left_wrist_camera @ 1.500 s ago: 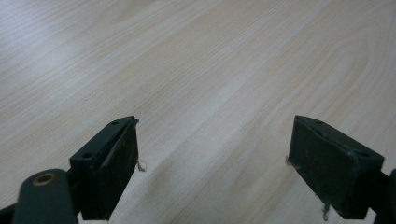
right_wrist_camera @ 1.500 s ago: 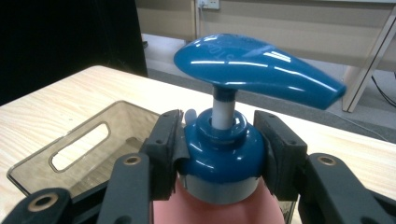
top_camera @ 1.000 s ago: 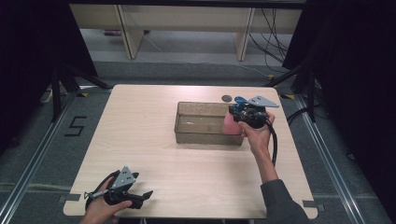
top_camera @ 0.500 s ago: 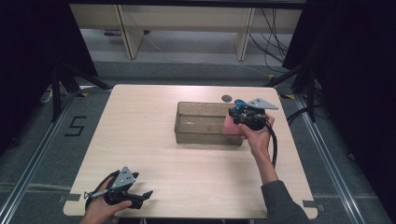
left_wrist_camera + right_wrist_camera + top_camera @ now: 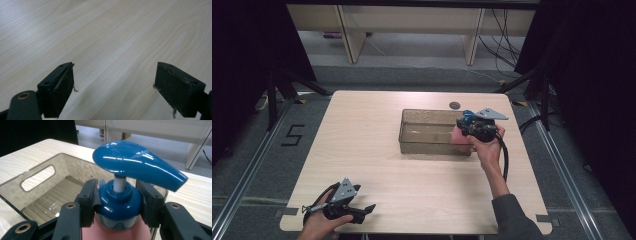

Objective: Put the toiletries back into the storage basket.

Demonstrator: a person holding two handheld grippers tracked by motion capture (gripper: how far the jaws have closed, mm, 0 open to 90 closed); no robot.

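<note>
Between my right gripper (image 5: 117, 205)'s 2 matt black jaws, the pump head (image 5: 136, 163) is glossy blue plastic, smooth and full of highlights, above a matt pink bottle (image 5: 116, 233). Just ahead, the bin (image 5: 37, 187) is smoky clear plastic with a ribbed floor. Under my left gripper (image 5: 113, 87), the tabletop (image 5: 112, 32) is pale, smooth wood grain; its pads (image 5: 66, 85) look frayed.

High view overlooks table (image 5: 377, 150) (claw cameras close).

The desk (image 5: 377, 150) is evenly lit from overhead, while the room falls to black at 3 and 9 o'clock. White glare streaks the blue pump (image 5: 136, 163); the near fingers (image 5: 60, 87) blur softly.
</note>
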